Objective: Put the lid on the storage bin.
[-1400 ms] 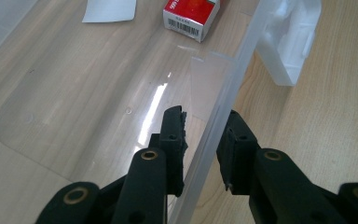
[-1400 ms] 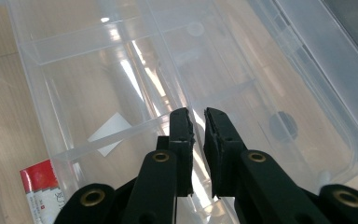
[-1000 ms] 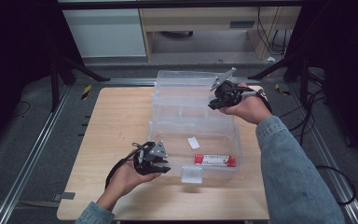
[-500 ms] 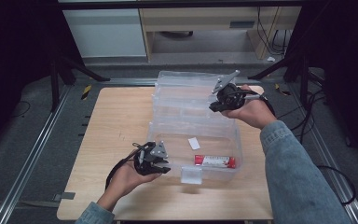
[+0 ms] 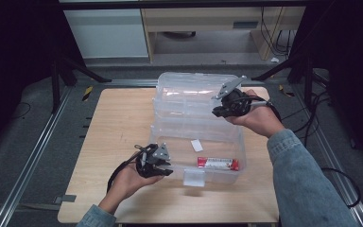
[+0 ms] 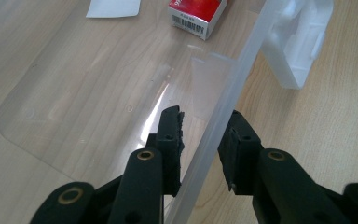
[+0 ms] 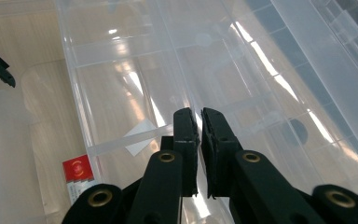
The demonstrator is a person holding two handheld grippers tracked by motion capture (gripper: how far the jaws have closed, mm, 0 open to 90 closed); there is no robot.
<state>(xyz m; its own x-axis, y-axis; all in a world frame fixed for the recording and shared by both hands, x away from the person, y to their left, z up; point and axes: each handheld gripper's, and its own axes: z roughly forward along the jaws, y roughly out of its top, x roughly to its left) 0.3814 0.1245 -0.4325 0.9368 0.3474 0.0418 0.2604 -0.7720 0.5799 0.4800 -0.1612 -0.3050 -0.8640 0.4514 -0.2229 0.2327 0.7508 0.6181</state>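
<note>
Box (image 5: 196, 142) sat open on the counter (image 5: 118, 118). Left tongs (image 6: 200, 140) straddled its front wall, jaws apart, probably to steady it, while right tongs (image 7: 199, 126) pinched the lid (image 5: 189, 94), looked like closing it over the red pack (image 5: 218, 163).

a pale wooden table (image 5: 118, 123) stands on a grey floor. 1 clear plastic box (image 5: 217, 146) sits on its right half, lid (image 5: 189, 97) open toward the far edge.

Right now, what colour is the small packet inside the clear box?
Red packet, clearest in the high view.
</note>
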